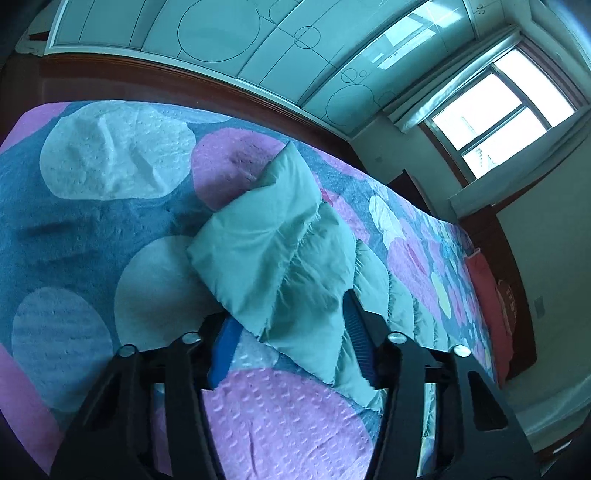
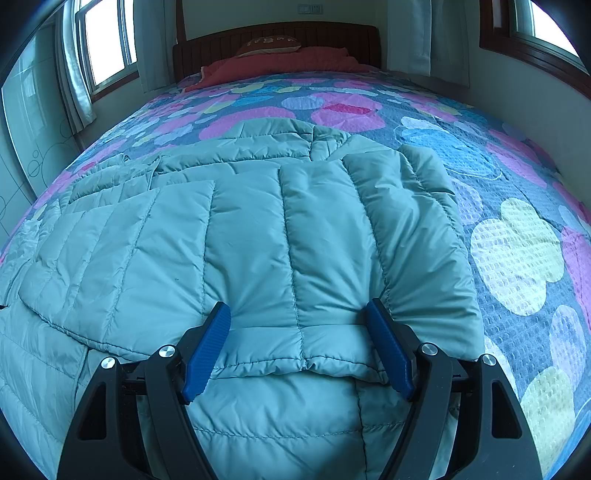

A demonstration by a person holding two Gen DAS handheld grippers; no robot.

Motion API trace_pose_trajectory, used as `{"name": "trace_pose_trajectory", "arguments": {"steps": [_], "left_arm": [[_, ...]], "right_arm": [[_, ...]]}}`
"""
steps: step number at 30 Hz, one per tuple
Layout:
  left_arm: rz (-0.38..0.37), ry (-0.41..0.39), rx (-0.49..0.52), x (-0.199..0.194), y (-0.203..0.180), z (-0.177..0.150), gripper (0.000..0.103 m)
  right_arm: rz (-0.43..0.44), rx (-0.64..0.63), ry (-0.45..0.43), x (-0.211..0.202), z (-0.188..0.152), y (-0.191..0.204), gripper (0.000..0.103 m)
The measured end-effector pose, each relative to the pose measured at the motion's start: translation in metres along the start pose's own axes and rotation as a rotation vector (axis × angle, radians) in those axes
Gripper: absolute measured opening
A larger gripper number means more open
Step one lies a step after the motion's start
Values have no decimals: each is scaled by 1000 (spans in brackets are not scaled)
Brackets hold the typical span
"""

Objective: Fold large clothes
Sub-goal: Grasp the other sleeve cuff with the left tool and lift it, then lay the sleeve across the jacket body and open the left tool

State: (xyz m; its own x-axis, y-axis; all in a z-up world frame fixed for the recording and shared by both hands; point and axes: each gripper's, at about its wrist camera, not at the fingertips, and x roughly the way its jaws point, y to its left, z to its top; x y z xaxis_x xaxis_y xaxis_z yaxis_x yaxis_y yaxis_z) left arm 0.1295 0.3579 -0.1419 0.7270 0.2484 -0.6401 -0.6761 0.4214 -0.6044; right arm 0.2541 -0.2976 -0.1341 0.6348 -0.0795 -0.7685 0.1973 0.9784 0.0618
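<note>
A pale green quilted jacket (image 2: 258, 240) lies on the bed (image 2: 517, 177), the right gripper (image 2: 299, 347) fingers wide astride its 6 o'clock hem, left gripper (image 1: 291, 332) fingers narrowed around a sleeve fold.

The things are carried by a bed (image 2: 461, 155), which is covered by a blue bedspread (image 1: 92, 221) printed with pink, white and yellow blobs. A pale green quilted jacket (image 2: 258, 229) is spread across it, and a red pillow (image 2: 295, 61) is laid against the dark wooden headboard (image 2: 277, 35).
</note>
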Motion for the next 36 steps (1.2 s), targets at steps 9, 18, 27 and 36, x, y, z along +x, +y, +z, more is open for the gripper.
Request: {"name": "trace_pose_trajectory", "arguments": {"steps": [9,18,27,36], "left_arm": [[29,-35,109,0,-33,9,5],[-164,-33,380,-26,-156,-44,3],[-292,61,737,-30,-276,-180,3],[-341,170,999,-20,-336,-302,3]], "right_arm": [[-1,0,-1,0,0,0,75],[0,2,-3,-1,-1,0,75],[4,4,-6,-1,0,0,75],[8,8,-8,-1,0,0,75]]}}
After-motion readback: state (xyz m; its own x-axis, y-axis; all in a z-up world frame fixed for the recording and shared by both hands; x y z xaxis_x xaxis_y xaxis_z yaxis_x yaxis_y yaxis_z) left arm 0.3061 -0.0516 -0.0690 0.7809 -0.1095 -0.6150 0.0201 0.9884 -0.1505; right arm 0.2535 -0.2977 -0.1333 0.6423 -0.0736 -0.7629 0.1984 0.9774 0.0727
